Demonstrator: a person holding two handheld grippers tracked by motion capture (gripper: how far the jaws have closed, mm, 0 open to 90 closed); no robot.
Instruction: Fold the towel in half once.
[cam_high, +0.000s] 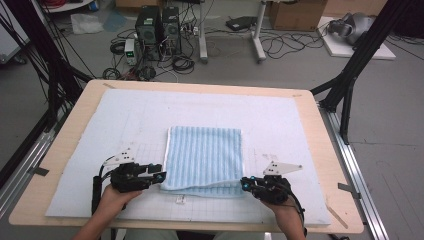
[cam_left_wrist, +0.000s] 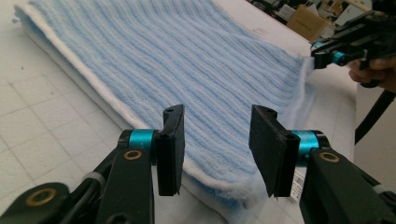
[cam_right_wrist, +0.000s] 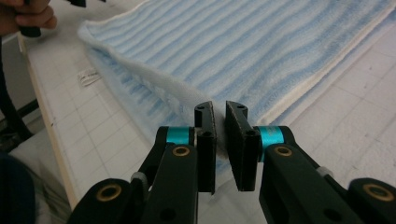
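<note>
Folded light-blue striped towel (cam_high: 204, 159) lies near the middle of the white gridded mat (cam_high: 280, 117) that covers the wooden table (cam_high: 320, 130), its near edge toward you, white border down its left side.

Your left gripper (cam_high: 159, 176) sits at the towel's near left corner. In the left gripper view (cam_left_wrist: 217, 147) the jaws stand apart, released; the corner of the towel lies between and just past them, and neither pad presses on the cloth.

Your right gripper (cam_high: 245, 184) is at the near right corner. In the right gripper view (cam_right_wrist: 220, 144) the jaws are clenched to a narrow gap with a pinch of the towel's white-edged upper layer caught between the pads. That layer is raised off the lower one at this corner, and the high view shows the fold lifted along the near edge.

A small white label (cam_high: 180, 199) lies on the mat just beside the near edge, between your two hands.

Both hands rest low at the table's near side, well apart.
</note>
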